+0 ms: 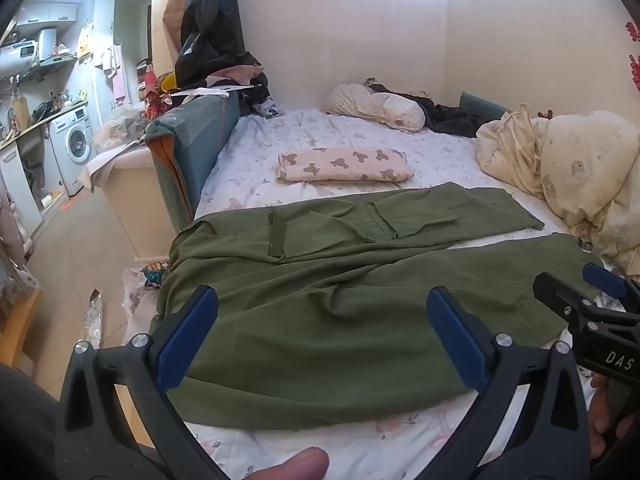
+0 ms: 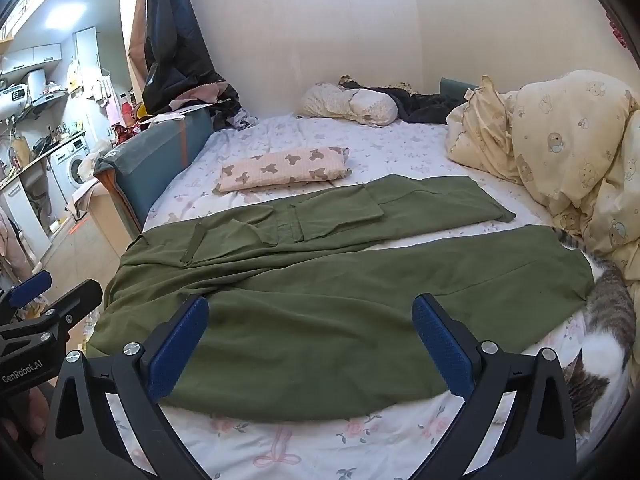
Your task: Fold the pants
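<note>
Olive green pants (image 1: 320, 280) lie spread flat on the bed, waist to the left, the two legs running right and slightly apart; they also show in the right wrist view (image 2: 340, 280). My left gripper (image 1: 320, 320) is open and empty, held above the near leg close to the waist end. My right gripper (image 2: 310, 328) is open and empty, held above the near leg. The right gripper also shows at the right edge of the left wrist view (image 1: 592, 292). The left gripper also shows at the left edge of the right wrist view (image 2: 48, 292).
A folded bear-print cloth (image 2: 284, 170) lies on the floral sheet (image 2: 320, 448) behind the pants. A cream duvet (image 2: 560, 152) is piled at the right. A tabby cat (image 2: 604, 340) lies by the near leg's hem. A small pillow (image 2: 348, 104) and dark clothes lie by the wall.
</note>
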A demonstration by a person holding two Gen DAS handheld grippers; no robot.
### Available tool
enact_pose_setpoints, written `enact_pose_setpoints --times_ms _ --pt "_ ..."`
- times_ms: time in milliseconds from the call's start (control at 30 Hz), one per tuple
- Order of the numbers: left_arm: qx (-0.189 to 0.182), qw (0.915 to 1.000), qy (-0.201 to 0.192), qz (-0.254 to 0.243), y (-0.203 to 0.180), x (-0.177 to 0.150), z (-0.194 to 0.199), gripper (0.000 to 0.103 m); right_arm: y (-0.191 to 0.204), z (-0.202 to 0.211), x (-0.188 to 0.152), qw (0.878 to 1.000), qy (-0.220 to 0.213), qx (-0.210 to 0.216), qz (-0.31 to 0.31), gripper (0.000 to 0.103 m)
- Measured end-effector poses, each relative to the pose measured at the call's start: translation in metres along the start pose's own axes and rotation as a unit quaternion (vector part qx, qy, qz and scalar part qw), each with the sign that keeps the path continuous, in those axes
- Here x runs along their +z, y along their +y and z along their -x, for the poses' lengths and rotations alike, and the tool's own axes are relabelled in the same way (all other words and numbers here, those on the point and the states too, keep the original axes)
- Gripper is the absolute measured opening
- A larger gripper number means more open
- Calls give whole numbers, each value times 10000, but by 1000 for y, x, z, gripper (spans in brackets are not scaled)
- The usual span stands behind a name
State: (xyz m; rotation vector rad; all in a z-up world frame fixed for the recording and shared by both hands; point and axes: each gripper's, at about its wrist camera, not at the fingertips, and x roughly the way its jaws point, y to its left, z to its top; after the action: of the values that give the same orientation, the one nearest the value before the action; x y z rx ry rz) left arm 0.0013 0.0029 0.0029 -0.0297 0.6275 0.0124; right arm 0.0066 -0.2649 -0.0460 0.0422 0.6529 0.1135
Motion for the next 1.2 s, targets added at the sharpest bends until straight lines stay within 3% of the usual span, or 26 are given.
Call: enact_pose_setpoints --times_ms 1200 --pt "15 10000 -45 58 4 3 4 103 2 1 2 10000 -33 6 27 103"
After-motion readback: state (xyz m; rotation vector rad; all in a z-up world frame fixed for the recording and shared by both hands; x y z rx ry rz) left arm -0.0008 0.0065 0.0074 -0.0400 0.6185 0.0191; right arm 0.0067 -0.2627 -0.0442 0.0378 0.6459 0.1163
